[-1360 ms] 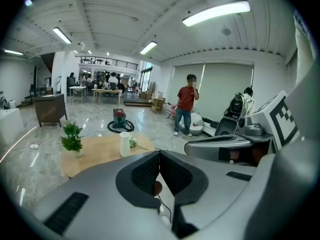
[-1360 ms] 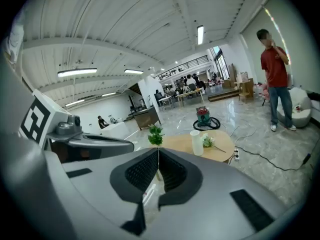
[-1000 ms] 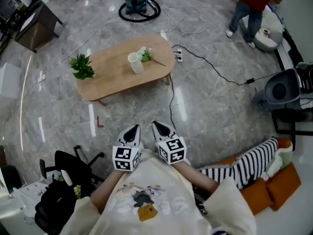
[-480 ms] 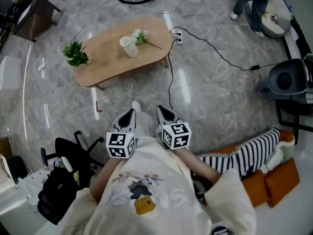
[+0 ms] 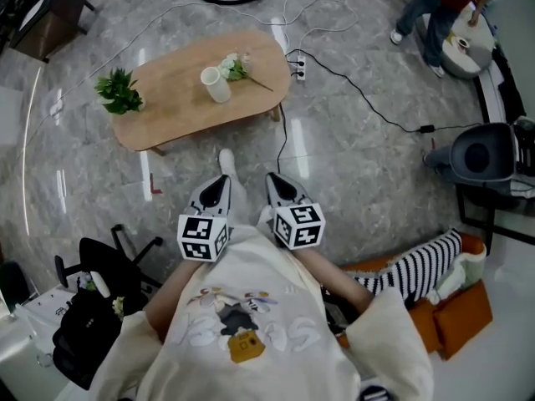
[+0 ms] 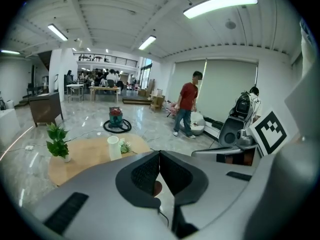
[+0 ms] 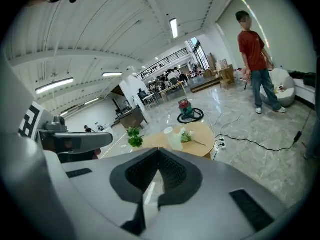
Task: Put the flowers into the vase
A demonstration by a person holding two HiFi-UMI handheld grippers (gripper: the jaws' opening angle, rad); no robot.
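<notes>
Head view: flowers (image 5: 232,67) lie beside vase (image 5: 215,84) on table (image 5: 175,107).

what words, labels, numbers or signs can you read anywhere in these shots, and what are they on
No readable word or number in any view.
Left cube, on the left claw: black and white square pattern only, no letters.
Right cube, on the right claw: the same kind of pattern, no letters.
Shirt print: a cartoon picture; any lettering is too blurred to read.
</notes>
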